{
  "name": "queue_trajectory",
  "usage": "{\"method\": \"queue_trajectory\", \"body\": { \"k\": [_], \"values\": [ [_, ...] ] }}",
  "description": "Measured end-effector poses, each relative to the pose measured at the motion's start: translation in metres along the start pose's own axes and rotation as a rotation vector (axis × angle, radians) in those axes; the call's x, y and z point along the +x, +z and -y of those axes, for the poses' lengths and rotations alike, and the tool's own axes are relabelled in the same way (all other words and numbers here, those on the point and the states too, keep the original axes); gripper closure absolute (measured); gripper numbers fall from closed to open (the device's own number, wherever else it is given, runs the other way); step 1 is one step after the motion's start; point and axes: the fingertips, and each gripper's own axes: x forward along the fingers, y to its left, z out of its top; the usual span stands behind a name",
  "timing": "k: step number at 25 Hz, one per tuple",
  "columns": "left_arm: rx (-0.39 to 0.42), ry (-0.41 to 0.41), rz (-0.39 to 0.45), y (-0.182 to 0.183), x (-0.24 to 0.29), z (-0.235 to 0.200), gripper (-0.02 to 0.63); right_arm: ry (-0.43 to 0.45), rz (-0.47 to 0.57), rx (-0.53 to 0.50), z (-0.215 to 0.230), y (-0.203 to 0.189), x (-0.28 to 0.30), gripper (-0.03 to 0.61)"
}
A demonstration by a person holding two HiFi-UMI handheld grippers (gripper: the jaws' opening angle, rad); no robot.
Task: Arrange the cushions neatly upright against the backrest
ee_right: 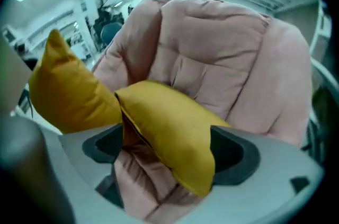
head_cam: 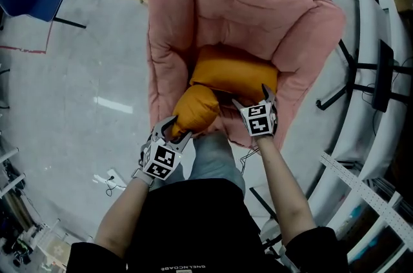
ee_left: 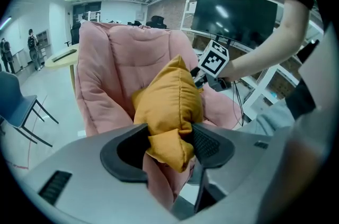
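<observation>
Grey concrete floor (head_cam: 77,78) surrounds a pink armchair (head_cam: 239,0) at frame centre. On its seat, lower centre, the left gripper (head_cam: 173,128) pinches the near corner of the front cushion (head_cam: 193,107). Just to the right, the right gripper (head_cam: 251,97) stands wide open around a corner of the back cushion (head_cam: 235,71), which lies deeper in the seat.

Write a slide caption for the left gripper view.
Left gripper pinches a corner of an orange cushion in front of a pink armchair.
</observation>
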Motion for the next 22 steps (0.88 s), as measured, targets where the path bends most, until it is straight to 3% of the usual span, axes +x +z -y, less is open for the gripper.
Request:
{"method": "queue_trajectory", "body": {
  "k": [5, 10, 15, 18, 22],
  "values": [
    [-0.014, 0.007, -0.009, -0.001, 0.003, -0.001, 0.362, -0.068, -0.119, -0.406, -0.007, -0.013, 0.036, 0.062],
    [-0.038, 0.001, -0.018, -0.002, 0.007, -0.005, 0.362, -0.183, -0.195, -0.654, -0.001, -0.022, 0.069, 0.058],
    [-0.044, -0.044, -0.004, 0.002, 0.009, 0.002, 0.396, -0.289, -0.222, -0.734, 0.014, -0.025, 0.08, 0.067],
    [-0.056, -0.106, 0.017, 0.006, 0.006, 0.009, 0.419, -0.269, -0.226, -0.719, 0.015, -0.021, 0.08, 0.152],
    [-0.049, -0.139, 0.015, 0.006, -0.008, 0.018, 0.43, -0.214, -0.226, -0.72, 0.01, -0.019, 0.067, 0.199]
  ]
}}
